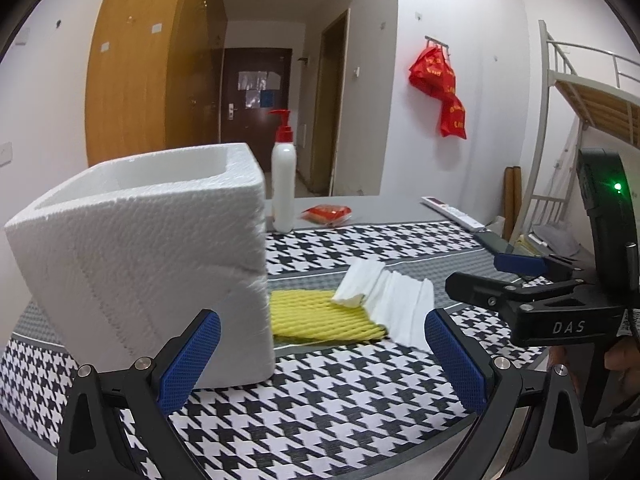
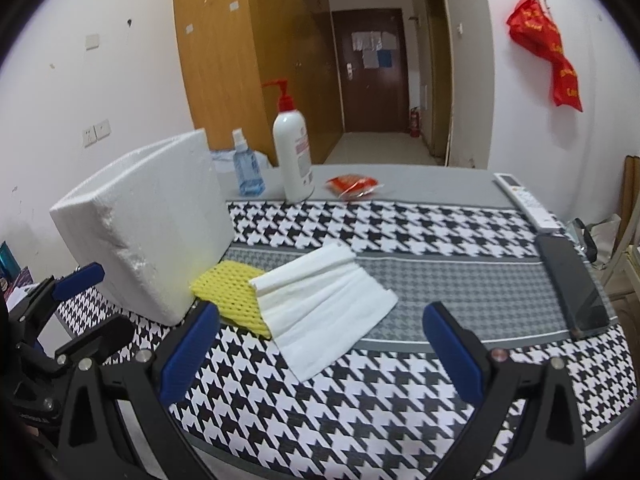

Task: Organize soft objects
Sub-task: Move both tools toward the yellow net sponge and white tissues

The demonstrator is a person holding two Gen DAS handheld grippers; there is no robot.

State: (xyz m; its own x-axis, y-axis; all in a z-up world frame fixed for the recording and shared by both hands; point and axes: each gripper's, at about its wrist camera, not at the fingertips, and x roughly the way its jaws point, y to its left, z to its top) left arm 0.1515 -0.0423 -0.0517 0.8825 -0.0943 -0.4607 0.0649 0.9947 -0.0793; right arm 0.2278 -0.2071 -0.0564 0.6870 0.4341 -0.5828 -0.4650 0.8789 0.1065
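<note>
Both grippers empty, spread wide, short of the soft items

White tissue (image 2: 324,304) lies on the bench overlapping the yellow foam net (image 2: 232,292), which touches the foam box (image 2: 148,232); its long axis runs away from the box; right gripper (image 2: 320,354) sits nearer than left gripper (image 1: 320,360)

foam box (image 2: 144,232) white | mesh pad (image 2: 232,290) yellow | tissue (image 2: 320,304) white | mat (image 2: 400,400) black-white houndstooth (grey band)
</note>
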